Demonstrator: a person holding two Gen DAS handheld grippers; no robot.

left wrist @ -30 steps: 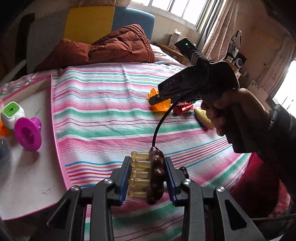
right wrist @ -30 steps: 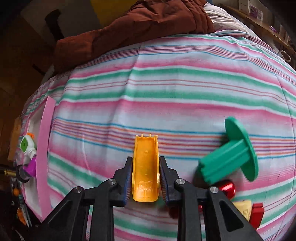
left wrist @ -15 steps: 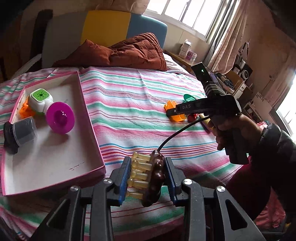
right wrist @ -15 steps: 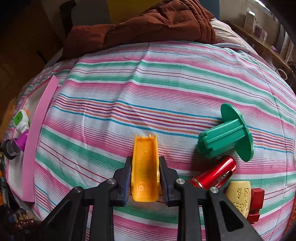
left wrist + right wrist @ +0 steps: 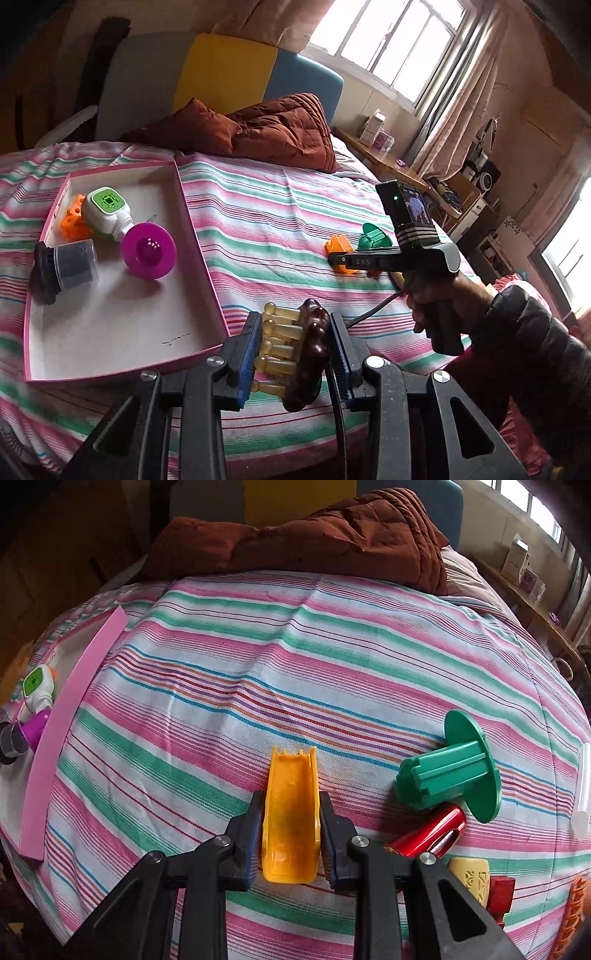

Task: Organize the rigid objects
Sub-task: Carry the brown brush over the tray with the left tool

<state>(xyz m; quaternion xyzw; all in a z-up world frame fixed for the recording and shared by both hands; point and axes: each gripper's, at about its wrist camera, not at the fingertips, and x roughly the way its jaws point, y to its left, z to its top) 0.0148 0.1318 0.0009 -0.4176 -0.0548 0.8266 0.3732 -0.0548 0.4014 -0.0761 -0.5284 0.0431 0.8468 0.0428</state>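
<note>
Left wrist view: comb-like toothed piece (image 5: pixel 295 350) sits between the left jaws, over the near edge of the bed (image 5: pixel 258 221). Tray (image 5: pixel 199 236) on the bed, forward-left of those jaws; inside it a cup (image 5: pixel 74 264) at left, a funnel-shaped piece (image 5: pixel 149 251) right of the cup, a bottle-shaped toy (image 5: pixel 107 210) and a block (image 5: pixel 74 221) behind them. Quilt (image 5: pixel 266 133) at the far end. Right wrist view: chute piece (image 5: pixel 291 812) between the right jaws. Spool (image 5: pixel 450 771) right of them, canister (image 5: pixel 428 834) touching the spool's near side, stamp block (image 5: pixel 471 877) nearer still.
</note>
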